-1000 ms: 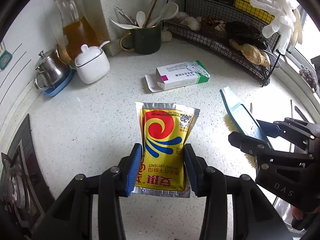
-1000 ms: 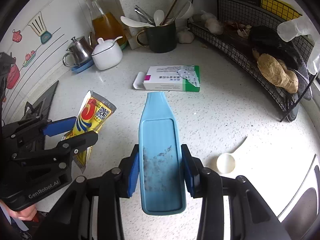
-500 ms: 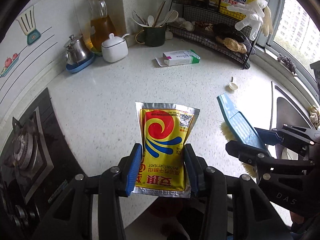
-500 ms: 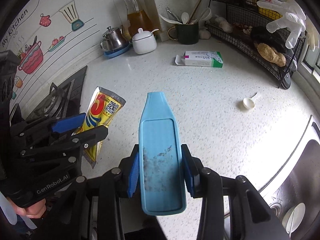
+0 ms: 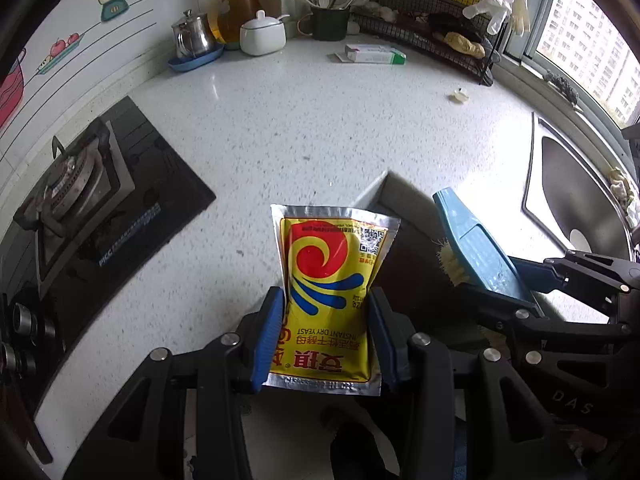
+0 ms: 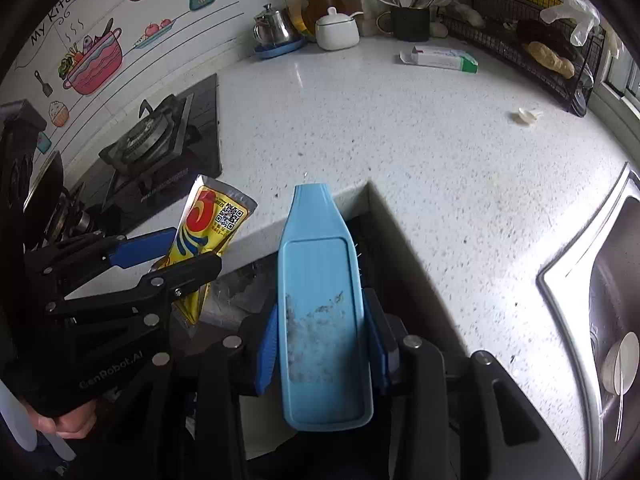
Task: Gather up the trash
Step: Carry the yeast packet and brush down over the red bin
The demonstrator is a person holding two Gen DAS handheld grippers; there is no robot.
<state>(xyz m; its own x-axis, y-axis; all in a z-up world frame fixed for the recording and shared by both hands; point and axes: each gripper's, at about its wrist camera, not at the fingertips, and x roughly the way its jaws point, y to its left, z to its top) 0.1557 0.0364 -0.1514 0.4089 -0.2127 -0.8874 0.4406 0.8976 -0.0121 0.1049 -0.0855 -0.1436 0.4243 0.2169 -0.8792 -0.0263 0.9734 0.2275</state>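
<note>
My left gripper (image 5: 326, 332) is shut on a yellow dry-yeast packet (image 5: 330, 280) with a red swirl, gripped by its lower half and held above the countertop's inner corner. The same yeast packet (image 6: 208, 236) and the left gripper (image 6: 160, 256) show at the left of the right wrist view. My right gripper (image 6: 322, 340) is shut on a light blue brush (image 6: 322, 300), smudged on its back; the brush (image 5: 476, 248) shows pale bristles underneath in the left wrist view. A white-and-green box (image 5: 374, 54) and a small white scoop (image 6: 526, 116) lie far back on the counter.
White speckled countertop (image 6: 400, 140) with a dark gap below its inner corner. Black gas stove (image 5: 92, 200) at left, steel sink (image 6: 608, 300) at right. Kettle (image 5: 192, 38), oil jar, white sugar pot (image 5: 262, 34), utensil mug (image 5: 330, 20) and wire rack (image 5: 452, 36) line the back.
Both grippers have drawn back from the back of the counter to its front inner corner, carrying the packet and the brush. The box and scoop now lie far off. Grips are unchanged.
</note>
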